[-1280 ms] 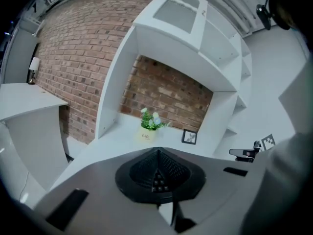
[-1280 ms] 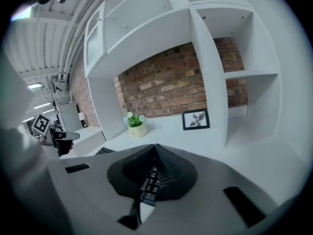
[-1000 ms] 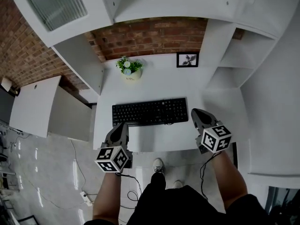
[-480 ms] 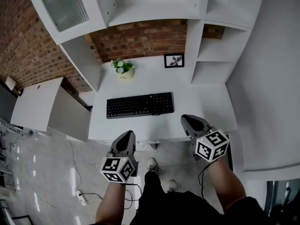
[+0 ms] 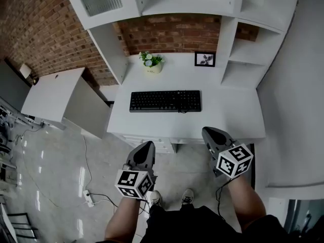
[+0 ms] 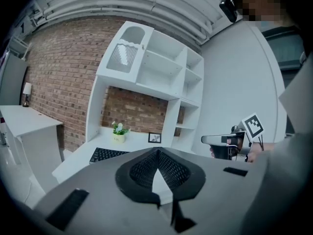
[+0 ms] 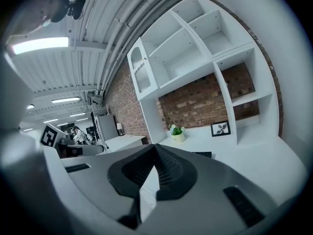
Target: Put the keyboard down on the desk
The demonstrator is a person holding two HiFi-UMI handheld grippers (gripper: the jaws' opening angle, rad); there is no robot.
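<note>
**Keyboard flat on the counter, both hand-held grippers clenched and empty**

Black keyboard flat on the white counter, about mid-depth, long axis left to right along the front edge. Just in front of the potted plant and the small picture frame, apart from both.

Left hand-held gripper and right hand-held gripper both off the counter, out over the floor on the near side of the front edge. Well apart from the keyboard, noses pointing towards it. Jaws pressed together on each, nothing between them.

Keyboard ahead of both, lying across the gap between their two lines. Right one closer to the counter edge and to the keyboard's right end; left one further back.

Judged from this: placing done, nothing left to let go. For any further reach, forward and slightly inward to either short end.
</note>
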